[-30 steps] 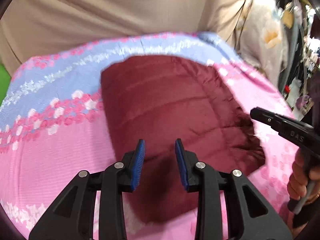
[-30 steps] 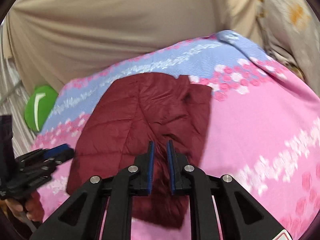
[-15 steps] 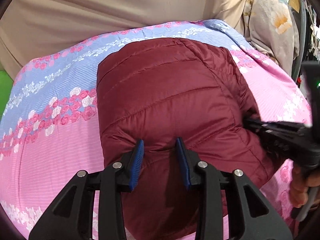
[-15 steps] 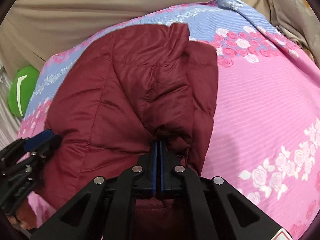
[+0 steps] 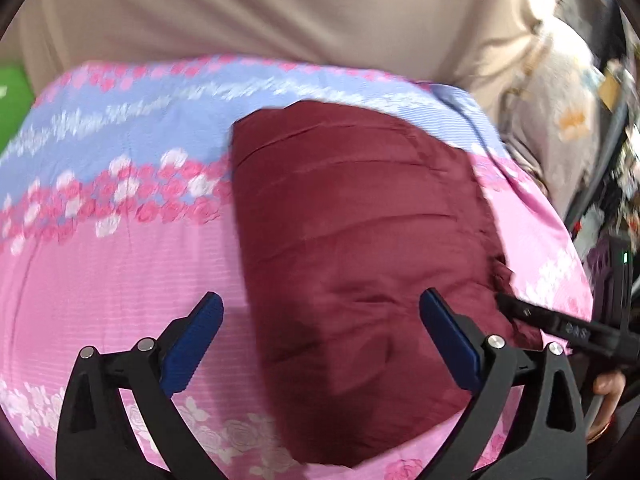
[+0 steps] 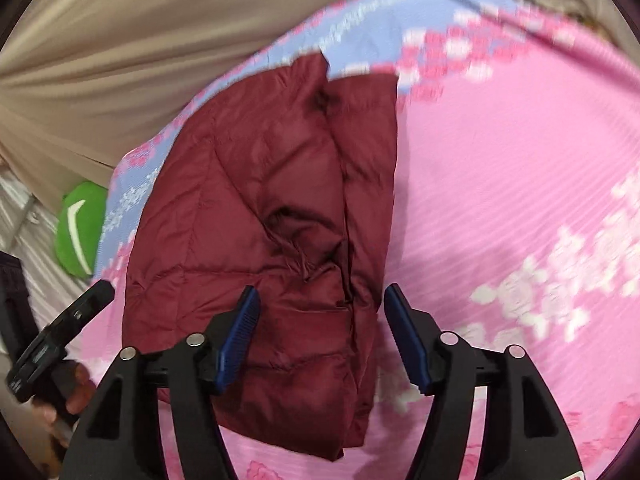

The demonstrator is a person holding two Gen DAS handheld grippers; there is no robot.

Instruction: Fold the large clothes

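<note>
A maroon quilted puffer jacket point(image 5: 356, 240) lies folded into a compact block on a pink and blue floral bedsheet point(image 5: 120, 240). It also shows in the right wrist view point(image 6: 272, 216), with a folded edge and creases along its right side. My left gripper point(image 5: 320, 340) is wide open and empty, held over the jacket's near end. My right gripper point(image 6: 322, 332) is open and empty over the jacket's near right corner. The right gripper also shows at the right edge of the left wrist view point(image 5: 560, 326). The left gripper shows at the lower left of the right wrist view point(image 6: 60, 336).
A beige curtain point(image 5: 280, 8) hangs behind the bed. A green cushion point(image 6: 78, 228) lies off the bed's far left side. Patterned cloth and clutter point(image 5: 572, 120) sit past the bed's right edge. Bare sheet point(image 6: 500, 200) spreads right of the jacket.
The right gripper was shut on the jacket half a second ago and has let go and opened. The left gripper opened wider. Both pulled back; the jacket lies folded on the sheet.
</note>
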